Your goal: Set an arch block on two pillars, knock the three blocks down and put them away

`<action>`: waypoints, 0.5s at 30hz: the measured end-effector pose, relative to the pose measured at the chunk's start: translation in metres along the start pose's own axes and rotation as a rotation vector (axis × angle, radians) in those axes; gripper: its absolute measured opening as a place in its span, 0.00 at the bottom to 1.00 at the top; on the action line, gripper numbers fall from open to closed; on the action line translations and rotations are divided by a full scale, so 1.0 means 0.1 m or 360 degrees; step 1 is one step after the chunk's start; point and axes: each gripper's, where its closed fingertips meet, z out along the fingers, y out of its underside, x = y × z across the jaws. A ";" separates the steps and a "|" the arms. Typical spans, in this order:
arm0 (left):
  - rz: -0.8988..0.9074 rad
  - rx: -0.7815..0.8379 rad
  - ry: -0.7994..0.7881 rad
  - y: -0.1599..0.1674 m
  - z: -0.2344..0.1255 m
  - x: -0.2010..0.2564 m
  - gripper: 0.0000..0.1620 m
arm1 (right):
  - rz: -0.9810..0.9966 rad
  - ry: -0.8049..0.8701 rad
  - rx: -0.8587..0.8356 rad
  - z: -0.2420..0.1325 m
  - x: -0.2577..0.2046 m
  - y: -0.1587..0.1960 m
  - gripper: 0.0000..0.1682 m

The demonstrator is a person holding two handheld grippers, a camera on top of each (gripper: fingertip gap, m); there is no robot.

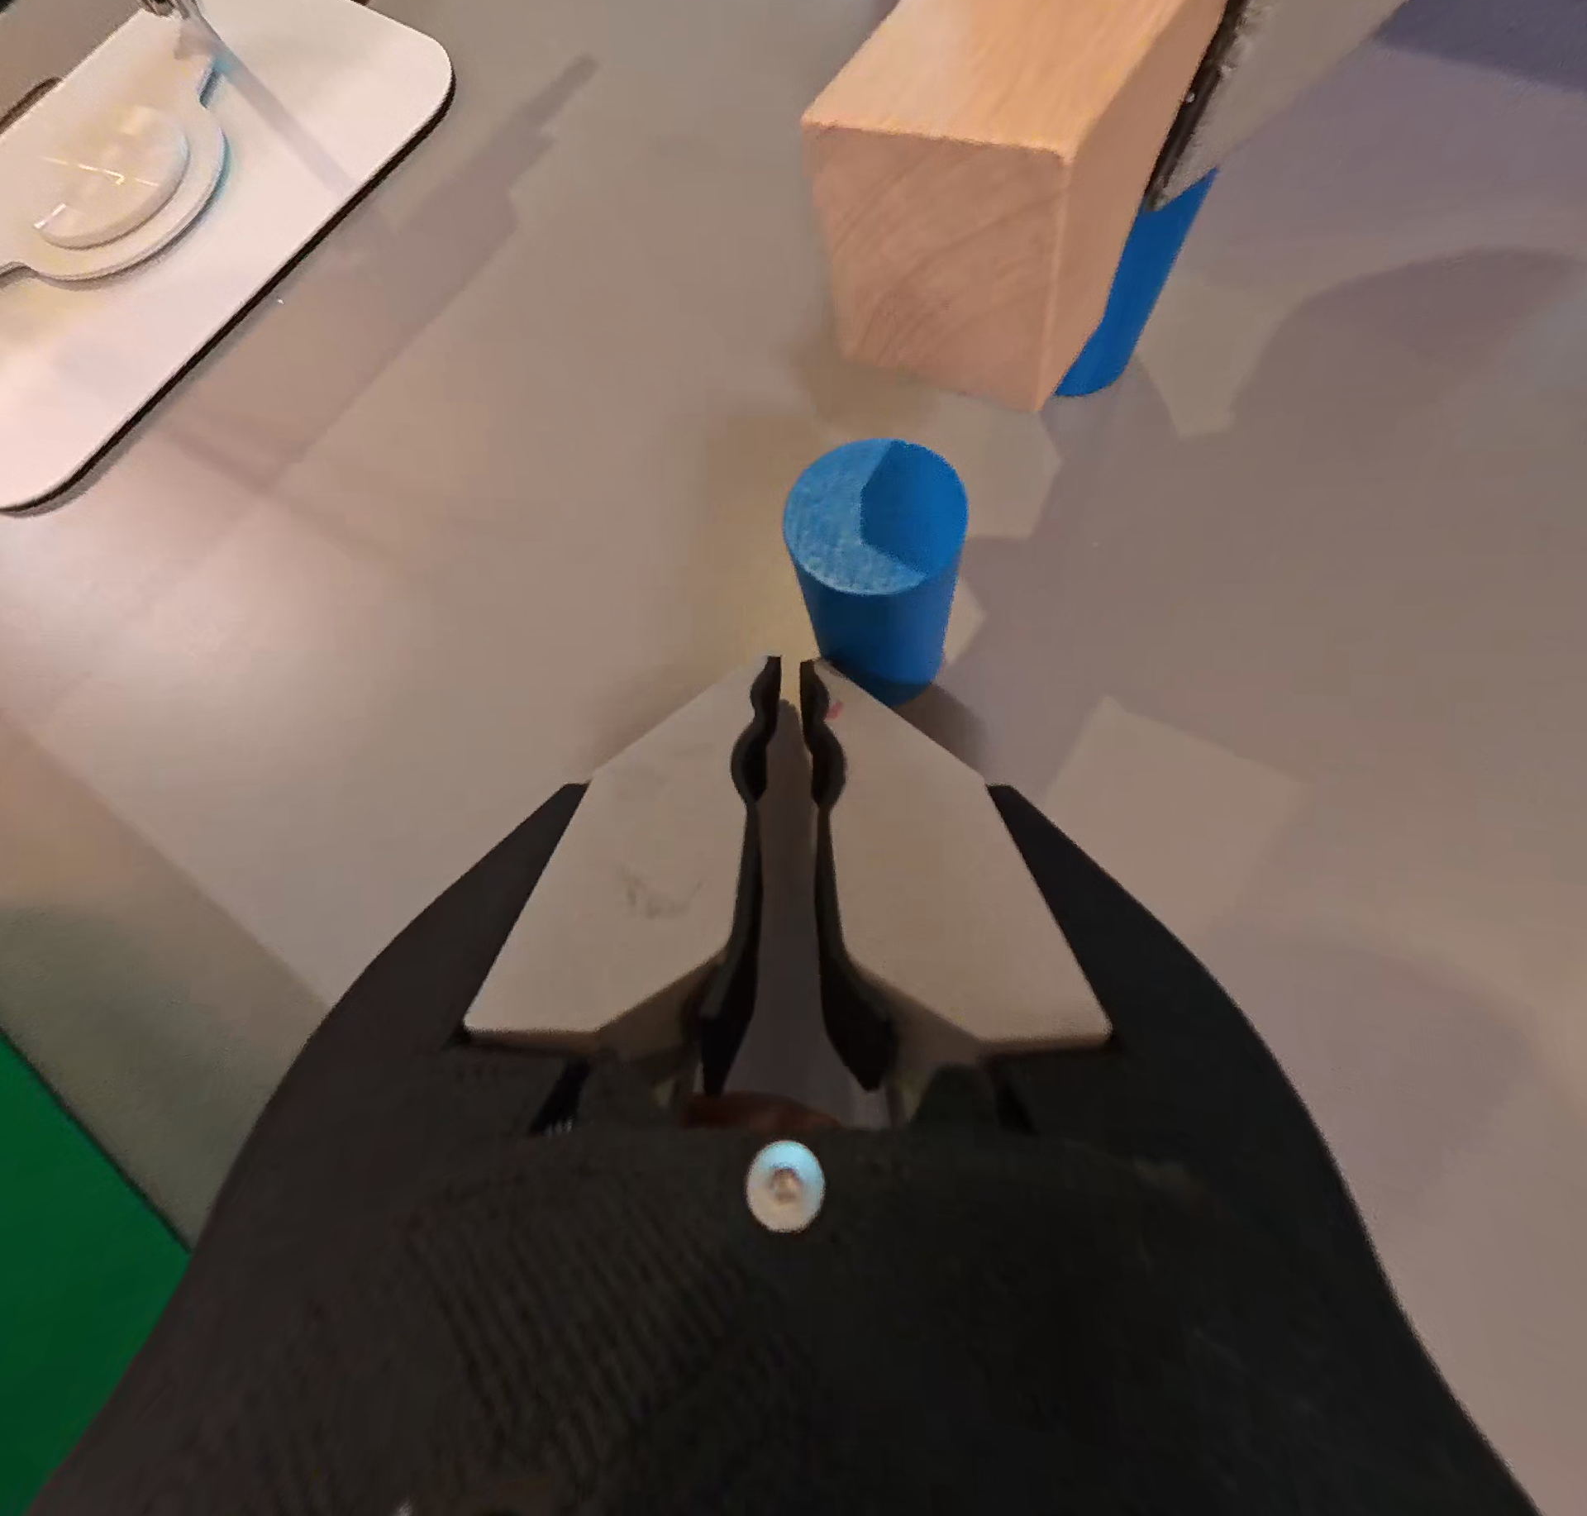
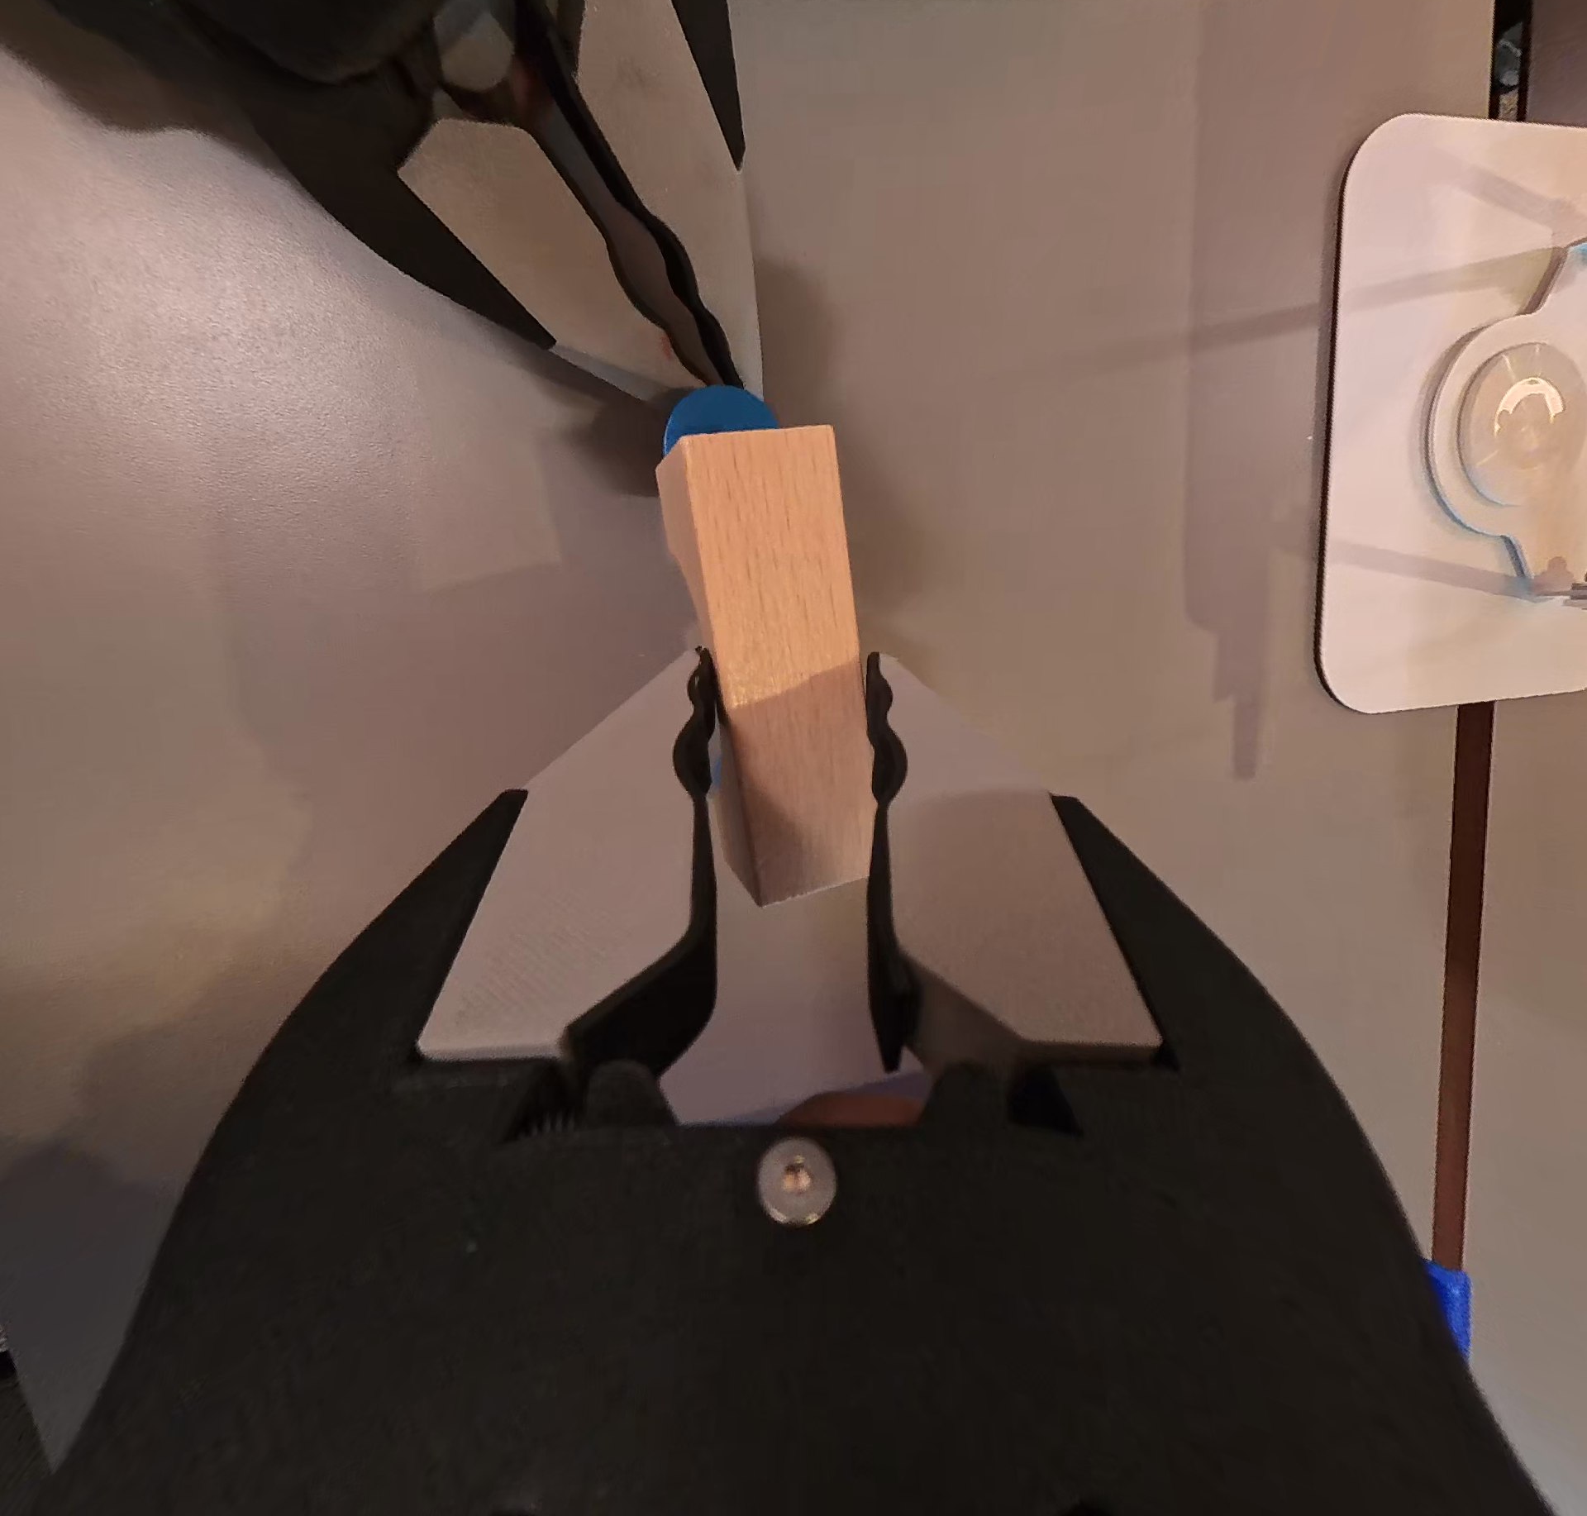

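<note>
My right gripper (image 2: 786,667) is shut on a pale wooden block (image 2: 764,582) and holds it above the grey table. In the left wrist view the block (image 1: 988,186) hangs at the top right. It is over a standing blue pillar (image 1: 1134,290), which it partly hides. I cannot tell whether they touch. A second blue pillar (image 1: 876,564) stands upright in front of it with its top uncovered; its top also shows in the right wrist view (image 2: 717,418). My left gripper (image 1: 790,663) is shut and empty, with its tips beside this pillar's lower side. It also shows in the right wrist view (image 2: 721,375).
A white board with a clear plastic stand (image 1: 215,212) lies at the far left, and shows at the right in the right wrist view (image 2: 1460,410). A green surface (image 1: 69,1217) lies past the table edge. A dark seam (image 2: 1468,959) runs beside the board. My right fingertips sit around 10 cm from my left ones. From the right gripper's tips to the dark seam (image 2: 1468,959) is close to 35 cm.
</note>
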 end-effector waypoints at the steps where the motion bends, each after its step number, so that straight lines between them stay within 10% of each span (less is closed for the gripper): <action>1: -0.0008 -0.0003 0.0005 0.00 0.01 0.00 0.01 | 0.0000 0.0001 -0.0002 0.01 0.00 0.00 0.19; 15: -0.0146 -0.0010 0.0228 0.04 -0.14 0.22 0.03 | 0.0012 0.0010 -0.0021 0.00 0.01 0.02 0.19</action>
